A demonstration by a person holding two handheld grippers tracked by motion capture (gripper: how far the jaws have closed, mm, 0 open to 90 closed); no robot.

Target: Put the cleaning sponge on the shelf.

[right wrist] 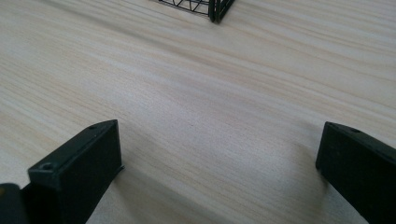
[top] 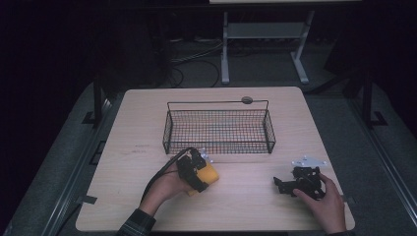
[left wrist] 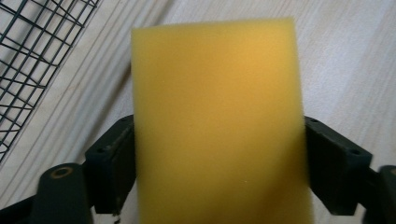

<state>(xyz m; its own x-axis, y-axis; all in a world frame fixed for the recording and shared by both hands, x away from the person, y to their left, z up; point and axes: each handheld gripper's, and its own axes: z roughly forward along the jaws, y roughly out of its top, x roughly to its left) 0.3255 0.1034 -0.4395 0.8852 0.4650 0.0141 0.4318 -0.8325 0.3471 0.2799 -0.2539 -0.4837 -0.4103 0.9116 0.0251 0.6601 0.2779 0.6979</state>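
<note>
Gripping unmarked yellow sponge [left wrist: 217, 126], left gripper [top: 196, 169]

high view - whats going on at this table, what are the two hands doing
A person holds a gripper in each hand at a wooden table. The left gripper is shut on a yellow sponge, just in front of an empty wire basket. The right gripper rests open near the table's right side, with bare wood between its jaws.
</note>
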